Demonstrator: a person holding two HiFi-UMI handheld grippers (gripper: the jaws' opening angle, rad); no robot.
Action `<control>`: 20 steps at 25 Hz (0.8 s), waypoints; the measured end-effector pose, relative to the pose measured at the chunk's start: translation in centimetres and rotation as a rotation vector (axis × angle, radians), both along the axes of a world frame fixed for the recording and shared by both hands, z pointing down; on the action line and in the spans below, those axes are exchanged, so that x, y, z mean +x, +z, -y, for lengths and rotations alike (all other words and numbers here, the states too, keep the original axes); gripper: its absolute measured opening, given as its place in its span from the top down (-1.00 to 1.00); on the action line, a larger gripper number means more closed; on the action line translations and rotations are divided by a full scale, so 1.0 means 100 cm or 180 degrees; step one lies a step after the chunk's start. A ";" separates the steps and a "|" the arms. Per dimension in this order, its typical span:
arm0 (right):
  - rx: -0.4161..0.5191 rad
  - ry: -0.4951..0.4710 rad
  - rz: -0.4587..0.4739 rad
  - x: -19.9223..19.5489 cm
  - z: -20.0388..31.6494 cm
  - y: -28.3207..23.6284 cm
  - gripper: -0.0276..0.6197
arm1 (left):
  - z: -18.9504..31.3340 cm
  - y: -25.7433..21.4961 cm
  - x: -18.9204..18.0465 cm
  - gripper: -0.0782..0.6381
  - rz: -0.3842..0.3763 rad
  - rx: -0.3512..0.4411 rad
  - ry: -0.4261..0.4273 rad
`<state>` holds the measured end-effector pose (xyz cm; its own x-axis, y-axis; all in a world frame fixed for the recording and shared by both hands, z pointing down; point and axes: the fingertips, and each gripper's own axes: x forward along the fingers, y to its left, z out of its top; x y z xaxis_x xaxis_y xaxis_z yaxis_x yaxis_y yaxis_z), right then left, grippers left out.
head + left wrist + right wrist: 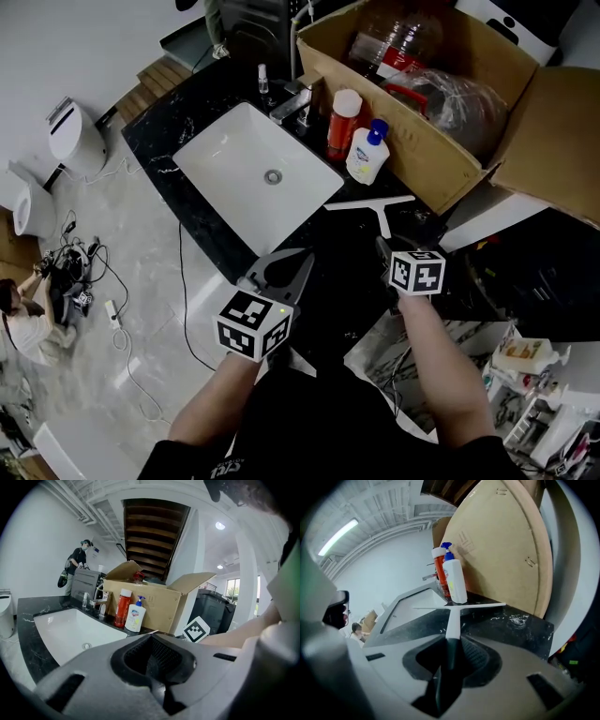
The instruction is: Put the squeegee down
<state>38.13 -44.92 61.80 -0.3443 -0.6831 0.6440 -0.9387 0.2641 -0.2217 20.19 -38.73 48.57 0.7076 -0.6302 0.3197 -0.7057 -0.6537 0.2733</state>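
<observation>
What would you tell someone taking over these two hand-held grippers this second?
Left hand-held gripper: shut, empty, above the counter near its front edge.
Right hand-held gripper: shut on the squeegee handle; the blade is by the soap bottle, right of the sink.
Done: squeegee is low at the counter; contact unclear.
To do: rest it flat, open the jaws, back away.

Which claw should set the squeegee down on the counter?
Right. The right claw is shut on the squeegee by its handle, with the blade over the black counter beside the bottles. The left claw is shut on nothing, off by the sink.
</observation>
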 end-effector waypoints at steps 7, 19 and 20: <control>-0.0070 0.0022 -0.0089 -0.008 0.003 0.004 0.54 | -0.006 -0.004 -0.010 0.76 -0.0013 0.0006 0.0002; 0.0164 0.0579 0.0278 0.023 -0.042 -0.028 0.53 | -0.008 -0.032 -0.024 0.76 -0.0131 0.0204 0.0097; 0.0208 0.0615 0.0281 0.025 -0.046 -0.033 0.55 | -0.009 -0.036 -0.025 0.76 -0.0140 0.0228 0.0115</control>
